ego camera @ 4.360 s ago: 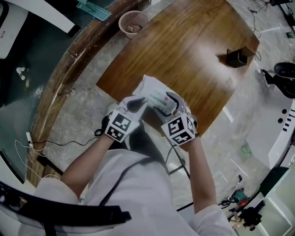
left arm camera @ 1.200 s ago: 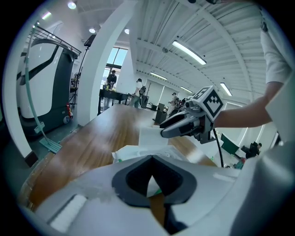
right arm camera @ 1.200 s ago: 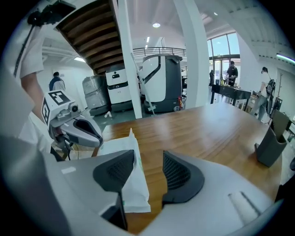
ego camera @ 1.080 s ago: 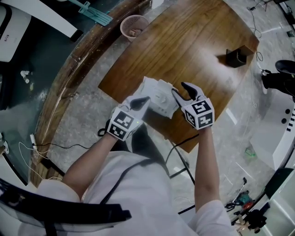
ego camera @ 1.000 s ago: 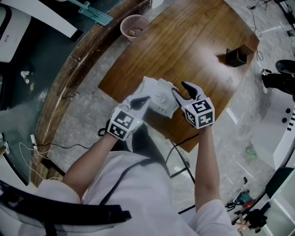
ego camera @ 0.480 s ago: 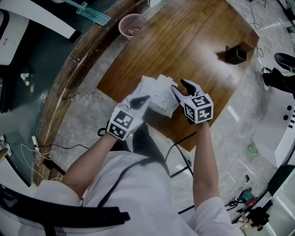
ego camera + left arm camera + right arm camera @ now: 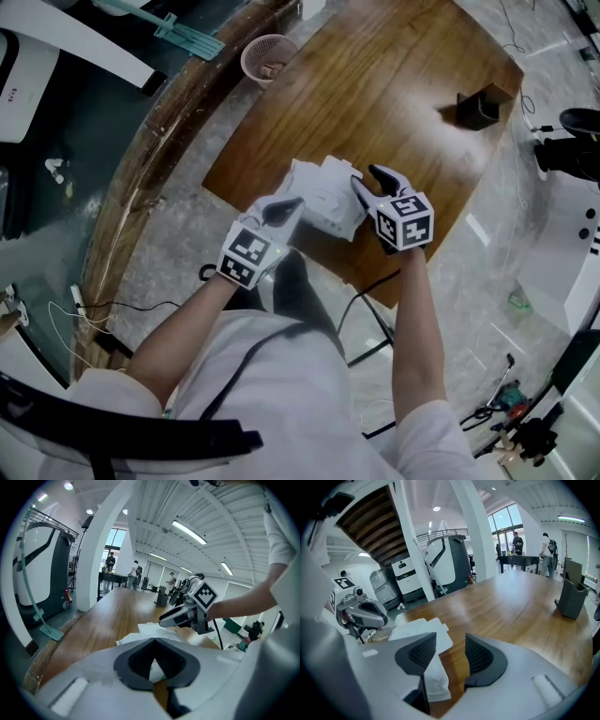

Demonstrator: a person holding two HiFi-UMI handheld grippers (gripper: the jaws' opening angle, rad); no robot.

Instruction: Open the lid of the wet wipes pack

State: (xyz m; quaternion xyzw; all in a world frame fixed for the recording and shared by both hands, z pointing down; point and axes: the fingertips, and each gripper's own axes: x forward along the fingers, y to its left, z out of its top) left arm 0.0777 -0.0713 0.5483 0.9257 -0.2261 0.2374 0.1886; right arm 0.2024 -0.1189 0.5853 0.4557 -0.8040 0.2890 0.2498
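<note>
Swung out since the earlier frame, the right hand-held gripper [image 7: 372, 182] no longer sits over the wet wipes pack [image 7: 323, 199]. It now stands just off the pack's right edge. From the head view the left hand-held gripper [image 7: 284, 206] meets the pack's near-left edge. The pack lies close to the near edge of the bench [image 7: 375, 84], just ahead of both tools. Beyond them the wood runs bare to a dark holder [image 7: 476, 110], well apart near the far right edge.

Left gripper view: the left hand-held gripper [image 7: 154, 641] has its tips pressed together, pinching the pack's edge — a sliver of white and green shows between the pads. The pack [image 7: 152, 630] spreads flat just ahead, with the right hand-held gripper [image 7: 164, 619] above its far side.

Right gripper view: the right hand-held gripper [image 7: 450, 651] is spread, bare wood showing in the gap. The pack [image 7: 419, 630] lies beside and under its left jaw — the left hand-held gripper [image 7: 375, 615] is at the pack's far edge. Open bench stretches ahead to the holder [image 7: 572, 597].
</note>
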